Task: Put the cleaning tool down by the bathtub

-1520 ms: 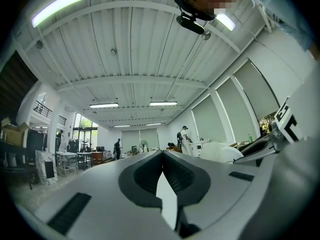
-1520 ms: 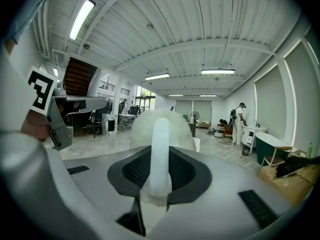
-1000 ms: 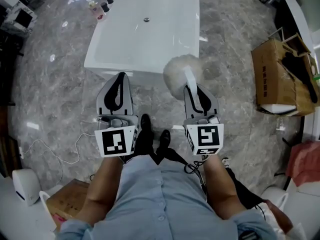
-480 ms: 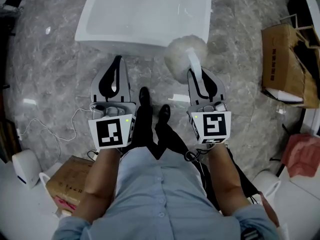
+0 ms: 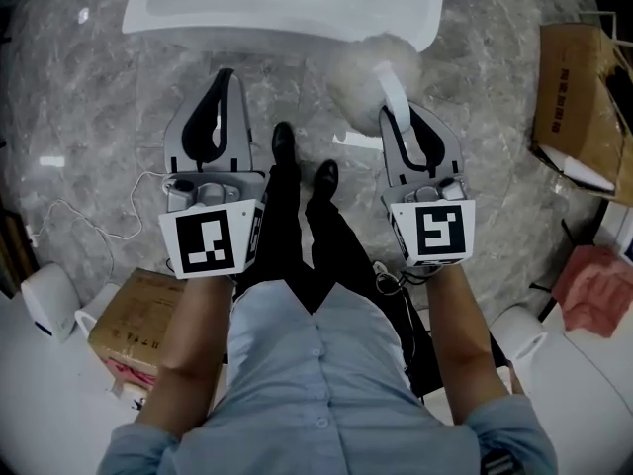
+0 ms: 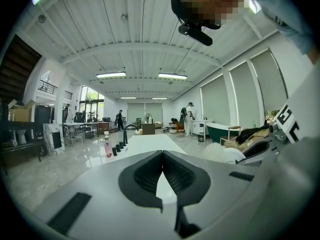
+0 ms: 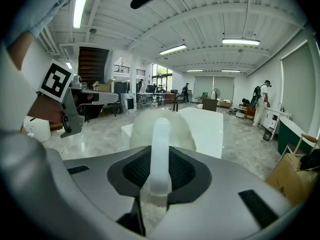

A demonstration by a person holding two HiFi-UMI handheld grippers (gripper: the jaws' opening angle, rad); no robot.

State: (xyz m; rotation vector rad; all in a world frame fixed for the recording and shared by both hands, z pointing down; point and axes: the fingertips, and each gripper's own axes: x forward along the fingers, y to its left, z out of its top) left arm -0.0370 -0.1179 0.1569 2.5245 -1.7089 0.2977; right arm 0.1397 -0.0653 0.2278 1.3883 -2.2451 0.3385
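Left gripper (image 5: 220,75): jaws together, nothing between them. Right gripper (image 5: 407,117): clamped on the white handle of the cleaning tool (image 5: 368,67), with its fluffy head at the bathtub (image 5: 287,26) near corner (contact with tub or floor indeterminate). Open marble floor (image 5: 89,117) lies left. The tub's far part is cut off.

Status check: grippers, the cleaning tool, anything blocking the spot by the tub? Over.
Left gripper shut, empty. Right gripper shut on cleaning tool handle, fluffy head forward at bathtub's near corner. Nothing seen in the way.
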